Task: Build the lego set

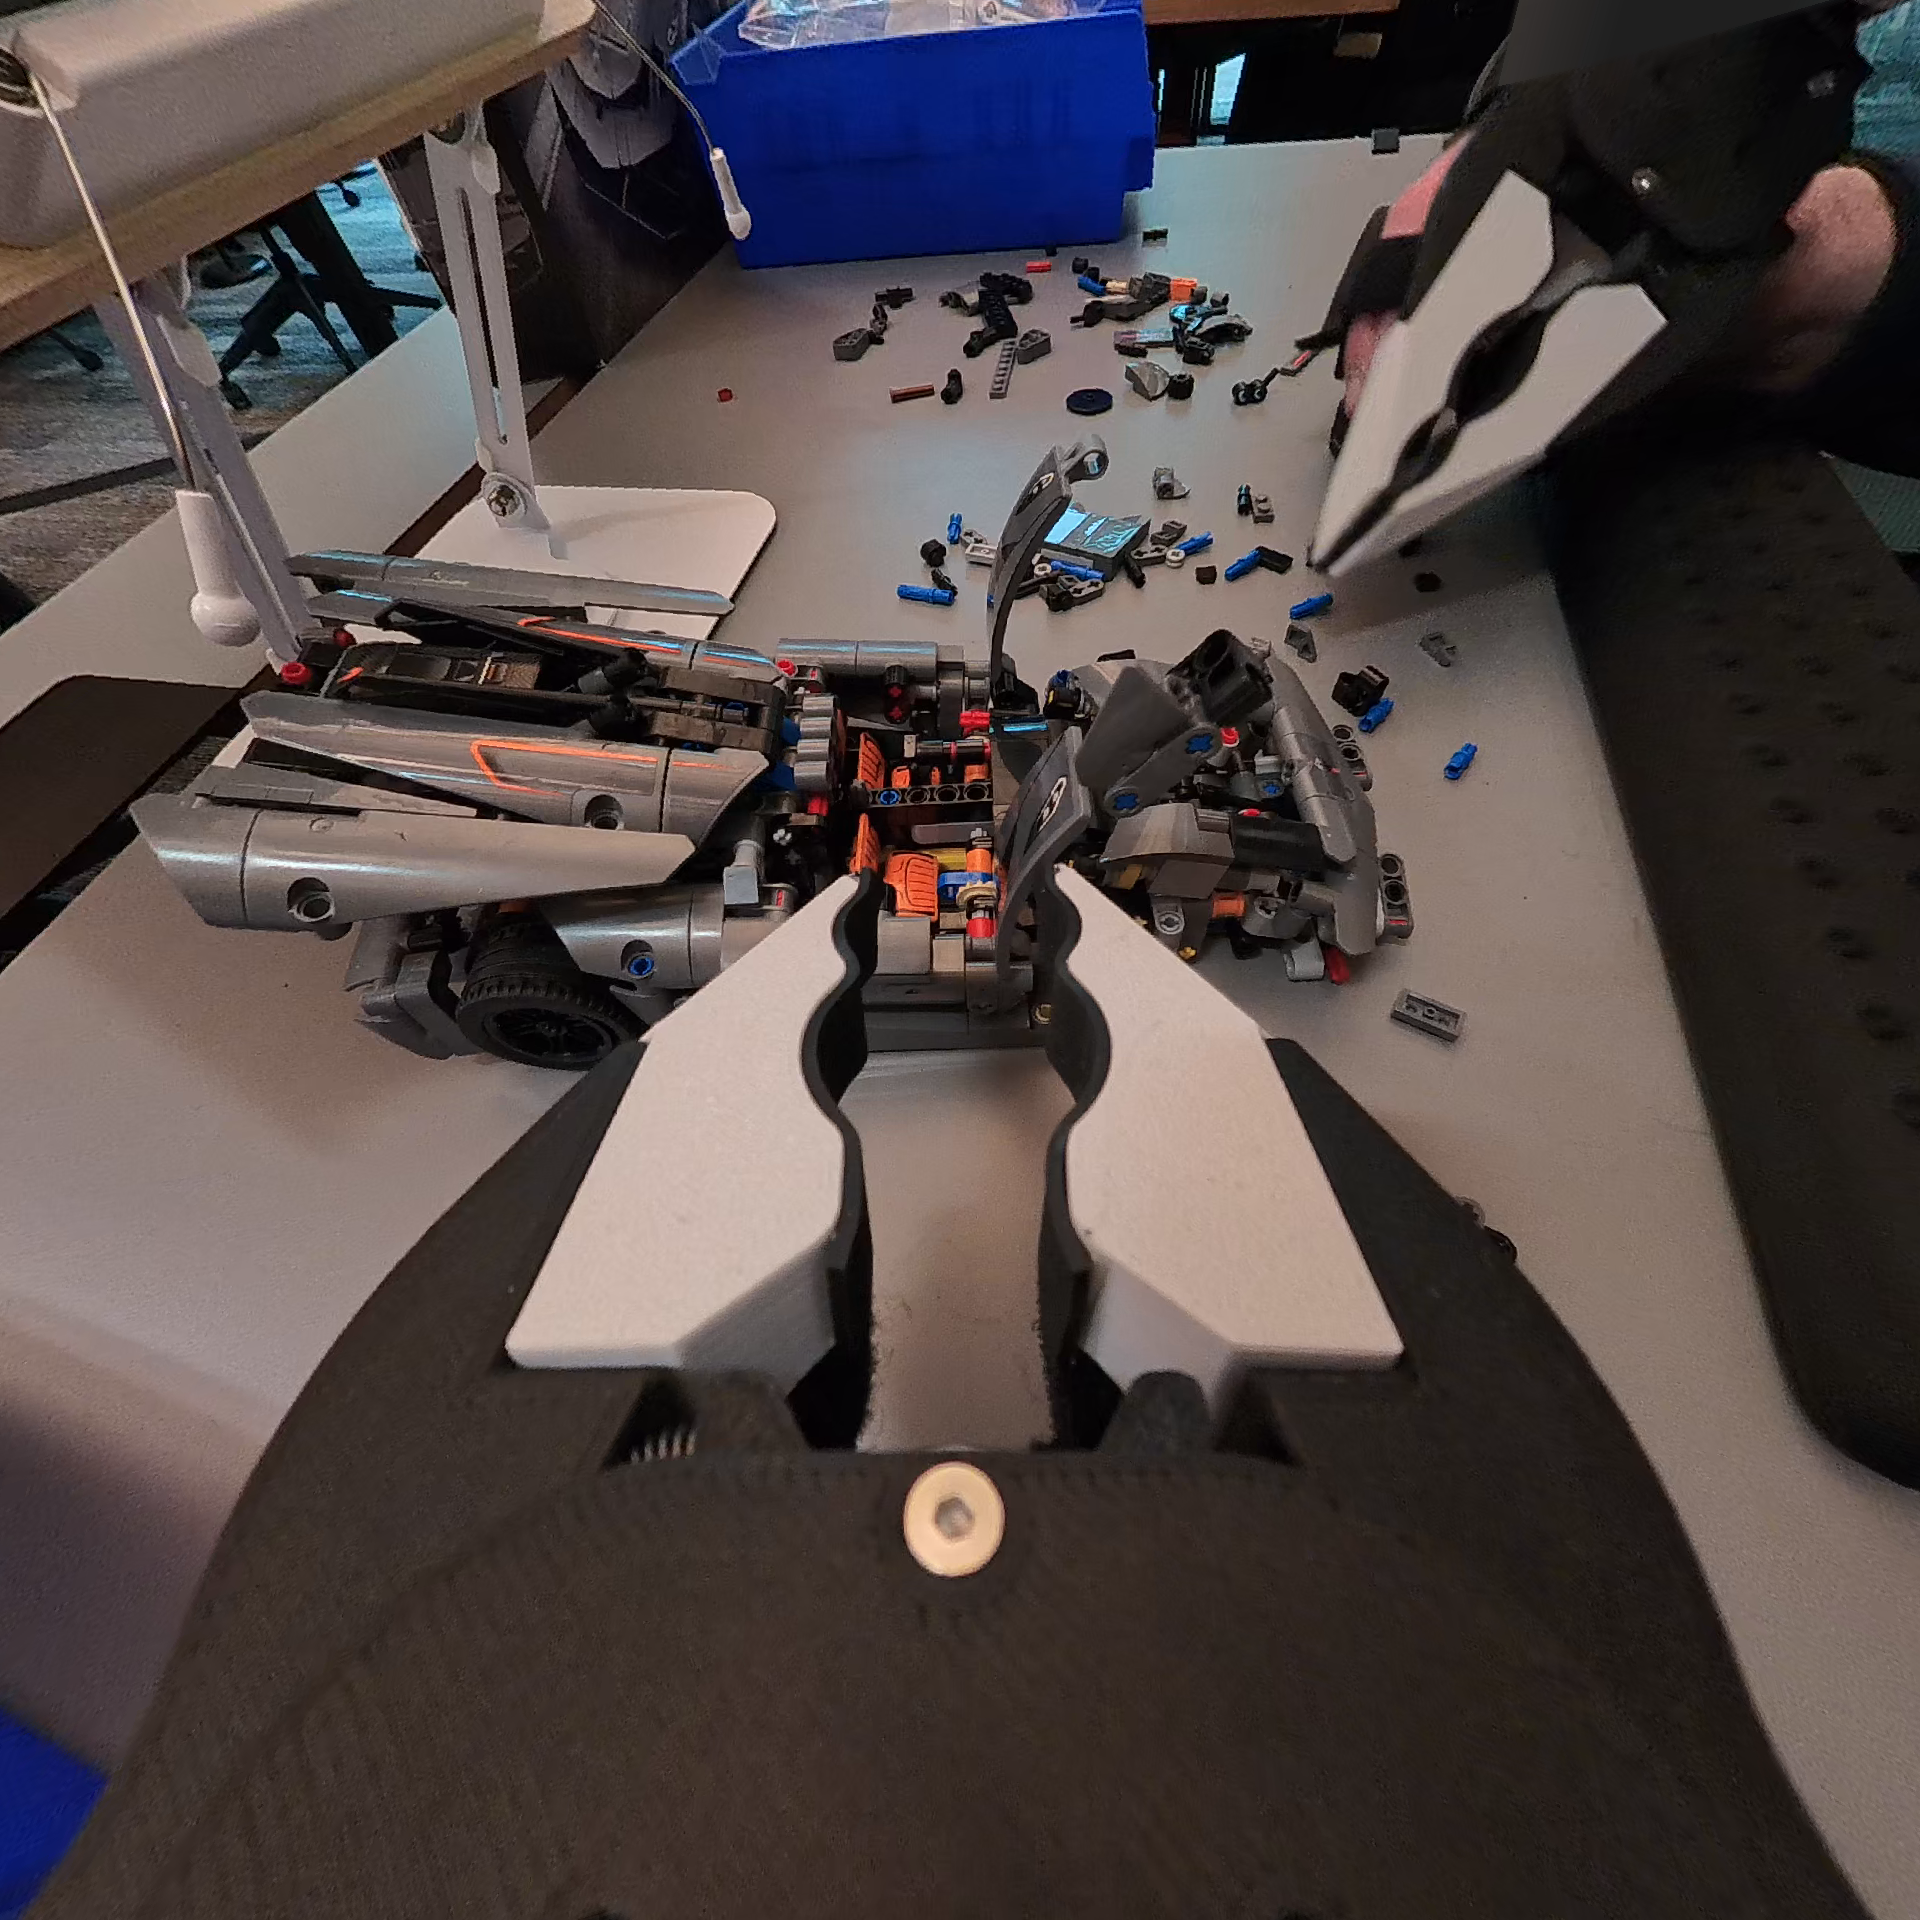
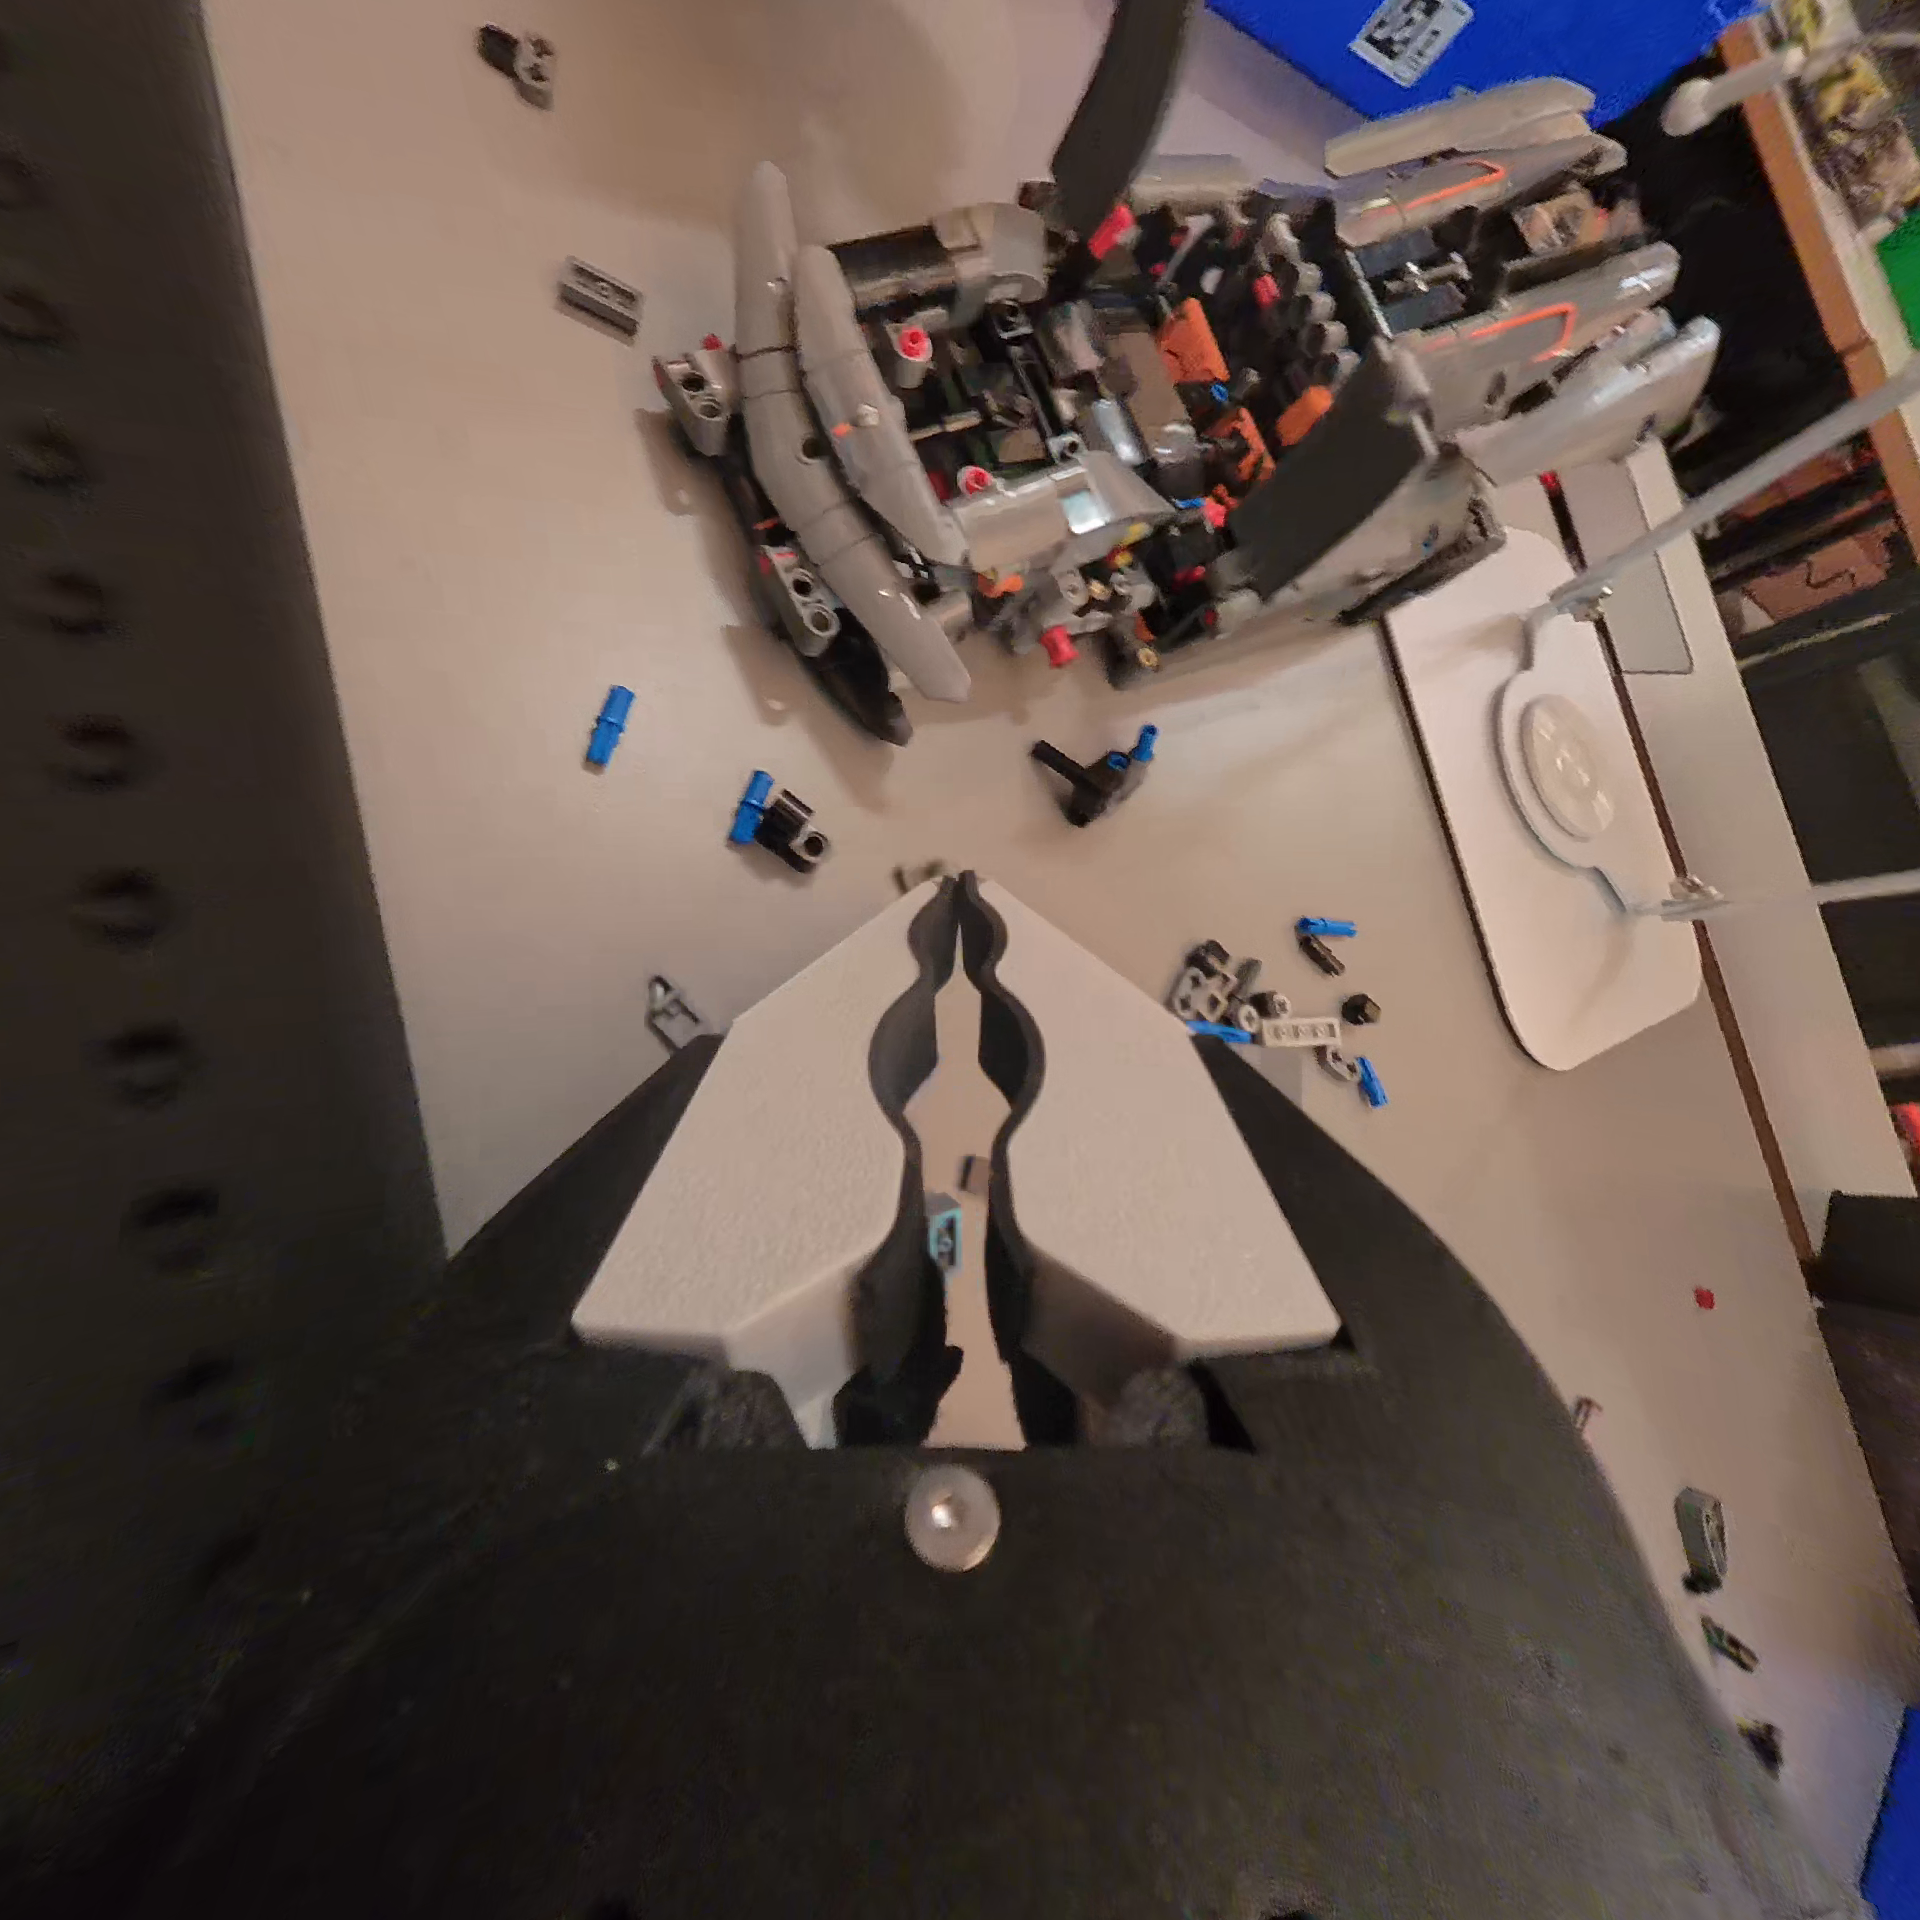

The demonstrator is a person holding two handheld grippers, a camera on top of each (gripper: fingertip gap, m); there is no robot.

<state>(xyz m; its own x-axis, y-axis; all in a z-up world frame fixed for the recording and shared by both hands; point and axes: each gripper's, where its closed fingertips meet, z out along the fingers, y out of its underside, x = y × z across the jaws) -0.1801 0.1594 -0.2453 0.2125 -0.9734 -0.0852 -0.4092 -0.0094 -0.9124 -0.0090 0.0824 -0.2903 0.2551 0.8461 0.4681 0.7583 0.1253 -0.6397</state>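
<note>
The grey, black and orange lego car (image 1: 468,790) lies partly built on the white table (image 1: 312,1143); it also shows in the right wrist view (image 2: 1039,436). My left gripper (image 1: 961,899) has its jaws partly apart, one on each side of the car's near side by a raised dark door panel (image 1: 1023,520), and seems to clamp it. My right gripper (image 2: 958,883) is shut, tips low over the table among loose blue pins (image 2: 608,724); it also shows in the left wrist view (image 1: 1320,561). A tiny dark bit shows beside its tips; I cannot tell if it is held.
Loose lego pieces (image 1: 1091,322) are scattered behind the car. A blue bin (image 1: 914,114) stands at the back. A white stand base (image 1: 644,530) sits behind the car. A black dotted mat (image 1: 1766,831) runs along the right. A person's hand (image 1: 1839,229) holds the right gripper.
</note>
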